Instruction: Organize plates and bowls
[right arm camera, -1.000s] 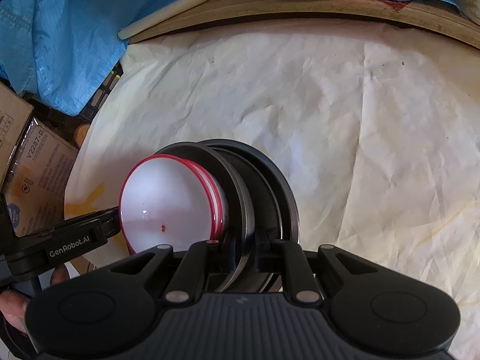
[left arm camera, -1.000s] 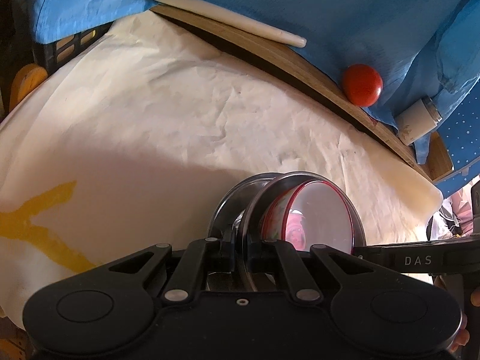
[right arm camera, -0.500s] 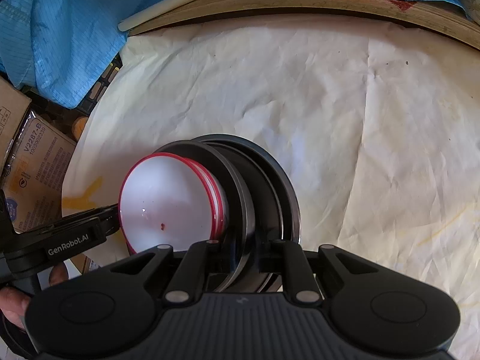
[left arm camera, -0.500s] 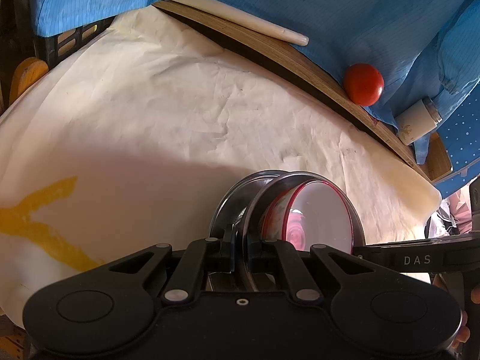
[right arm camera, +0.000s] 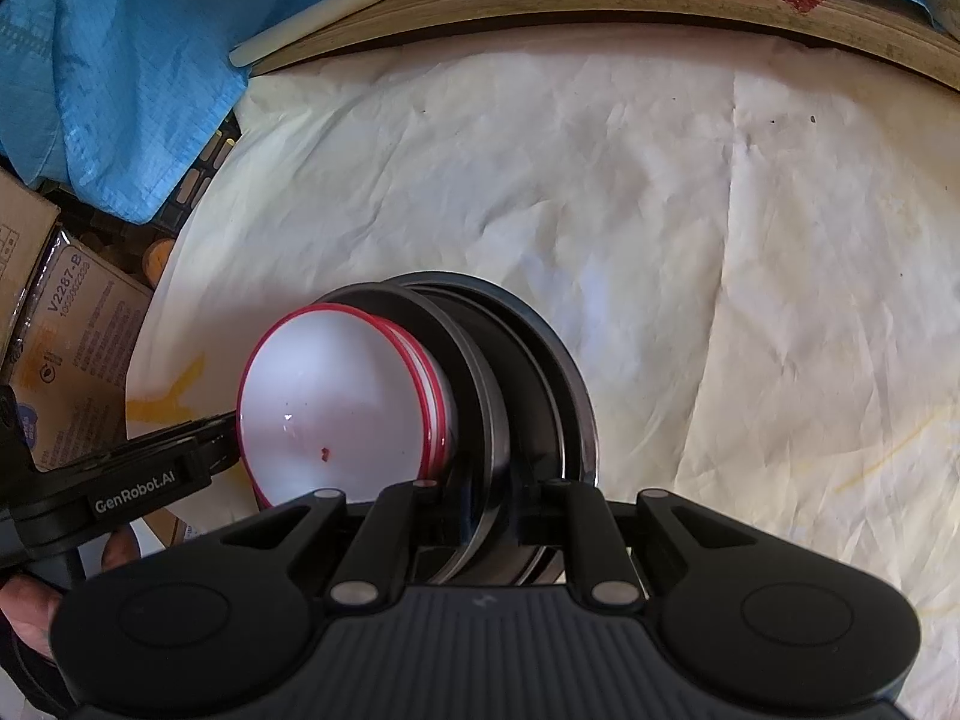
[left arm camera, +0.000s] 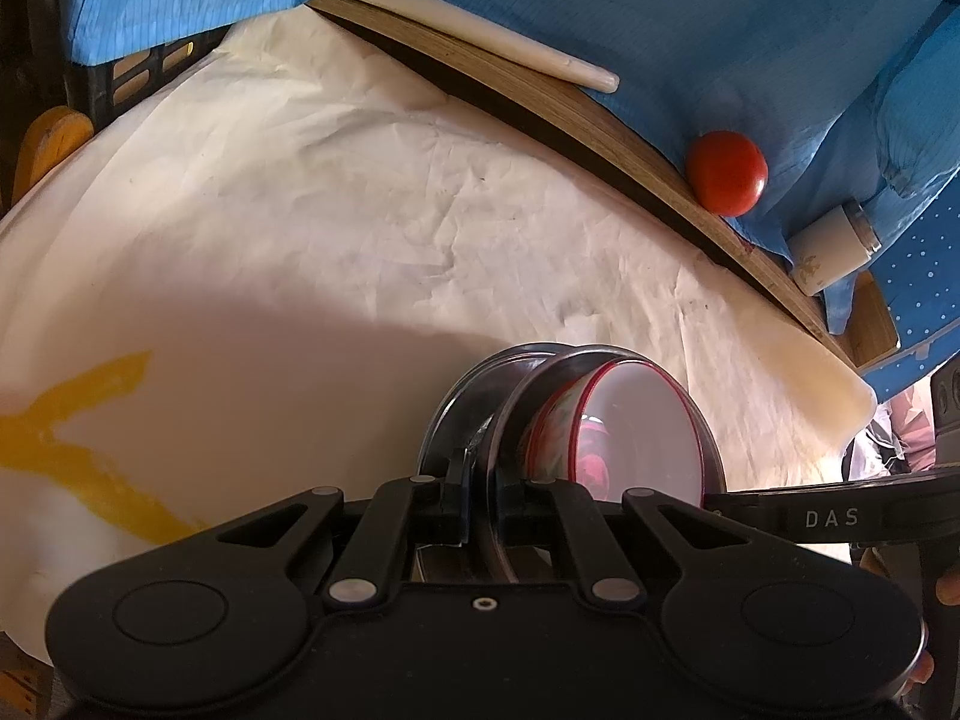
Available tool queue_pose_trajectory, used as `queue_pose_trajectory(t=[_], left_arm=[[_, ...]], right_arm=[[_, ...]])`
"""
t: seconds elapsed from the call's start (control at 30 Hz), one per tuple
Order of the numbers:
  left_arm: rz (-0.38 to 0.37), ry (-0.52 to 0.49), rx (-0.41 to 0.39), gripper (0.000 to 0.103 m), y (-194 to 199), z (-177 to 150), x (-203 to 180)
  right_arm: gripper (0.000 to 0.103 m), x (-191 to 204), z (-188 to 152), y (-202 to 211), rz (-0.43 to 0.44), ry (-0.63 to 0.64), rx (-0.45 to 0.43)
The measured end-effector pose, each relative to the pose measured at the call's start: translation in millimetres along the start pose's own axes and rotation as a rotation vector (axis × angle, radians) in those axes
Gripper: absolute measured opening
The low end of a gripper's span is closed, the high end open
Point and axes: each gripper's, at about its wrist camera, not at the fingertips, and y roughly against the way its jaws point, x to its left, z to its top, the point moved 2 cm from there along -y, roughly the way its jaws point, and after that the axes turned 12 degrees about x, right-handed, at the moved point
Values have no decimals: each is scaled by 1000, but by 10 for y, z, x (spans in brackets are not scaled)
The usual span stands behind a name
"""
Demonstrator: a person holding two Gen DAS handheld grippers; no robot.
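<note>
Where plates [right arm camera: 528, 396] stand: bowls [right arm camera: 336, 408] (nested)

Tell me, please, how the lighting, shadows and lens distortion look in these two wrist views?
Left wrist view: sunlight falls on the far white paper, a broad soft shadow covers the near part, and the wooden board edge bows from the fisheye. Right wrist view: even brightness, a small glint inside the red-rimmed bowl, slightly soft paper creases, and a strongly curved board.

I see the white paper [right arm camera: 630, 210] lying bare ahead, open for passing. At the far edge, a tomato [left arm camera: 727, 173], white stick [left arm camera: 462, 24] and blue cloth [left arm camera: 660, 12] block my way.
</note>
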Motion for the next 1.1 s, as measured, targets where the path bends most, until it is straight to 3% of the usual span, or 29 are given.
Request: queue_pose_trajectory(t=[1.1], left_arm=[[-29, 18, 7, 9, -13, 18, 37]], right_arm=[[16, -14, 4, -2, -7, -6, -5]])
